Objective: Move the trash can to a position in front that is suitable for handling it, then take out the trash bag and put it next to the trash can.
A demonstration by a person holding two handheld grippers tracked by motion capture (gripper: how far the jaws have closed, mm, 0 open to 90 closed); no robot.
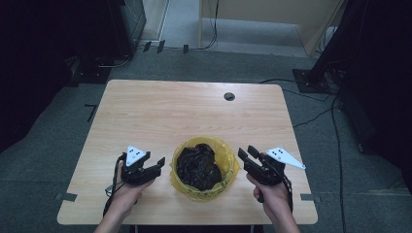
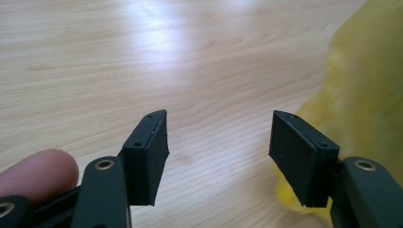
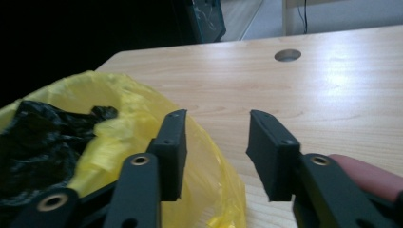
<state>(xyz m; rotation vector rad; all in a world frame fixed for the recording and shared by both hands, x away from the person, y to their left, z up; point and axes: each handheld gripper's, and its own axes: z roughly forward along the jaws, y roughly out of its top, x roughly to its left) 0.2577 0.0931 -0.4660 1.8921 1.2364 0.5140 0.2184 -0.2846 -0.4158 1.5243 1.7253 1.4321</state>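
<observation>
A small bin lined with a yellow plastic bag [image 1: 228,165] stands near the table's front edge, with crumpled black plastic [image 1: 197,165] inside it. My left gripper [image 1: 158,162] is held just left of the bin, open and empty; in the left gripper view the yellow bag [image 2: 366,90] lies beside the right jaw of my left gripper [image 2: 219,142]. My right gripper [image 1: 247,152] is held just right of the bin, open and empty. In the right gripper view my right gripper [image 3: 216,142] looks past the yellow bag [image 3: 119,95] and the black plastic [image 3: 43,137].
The wooden table [image 1: 184,111] has a round cable hole [image 1: 229,96] at its far middle. Cables run over the grey carpet [image 1: 320,114] to the right. Dark equipment stands at the back left and right.
</observation>
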